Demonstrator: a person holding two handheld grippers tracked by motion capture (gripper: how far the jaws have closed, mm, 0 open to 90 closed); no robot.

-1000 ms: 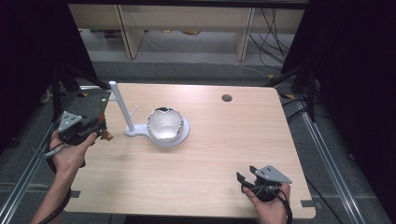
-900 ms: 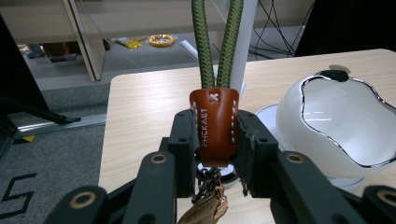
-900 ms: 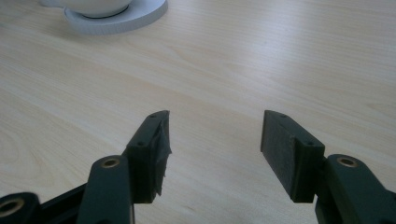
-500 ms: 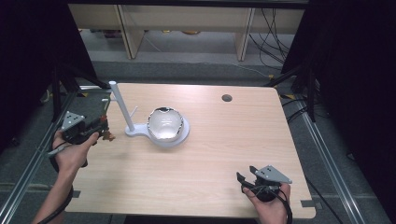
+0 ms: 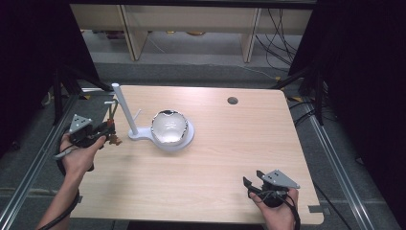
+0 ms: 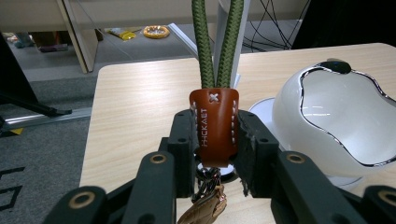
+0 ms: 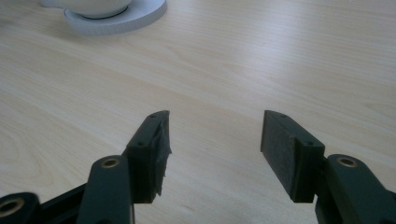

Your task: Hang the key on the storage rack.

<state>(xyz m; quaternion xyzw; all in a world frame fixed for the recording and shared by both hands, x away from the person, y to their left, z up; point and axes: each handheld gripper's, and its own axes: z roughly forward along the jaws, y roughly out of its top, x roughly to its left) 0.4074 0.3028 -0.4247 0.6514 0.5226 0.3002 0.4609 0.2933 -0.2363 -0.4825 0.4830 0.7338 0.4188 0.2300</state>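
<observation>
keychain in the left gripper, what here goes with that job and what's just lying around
Likely part of the job:
- left gripper, shut on the keychain by its brown leather tab
- white stand with pegs, right beside it
- white bowl on the stand's base

Lying about or idle:
- right gripper, open over bare table
- yellow items on the floor beyond

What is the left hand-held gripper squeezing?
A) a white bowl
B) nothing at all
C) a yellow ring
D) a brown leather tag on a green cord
D: in the left gripper view the left hand-held gripper has its black jaws pressed on both sides of the brown leather tag, with the green cord rising above it.
</observation>
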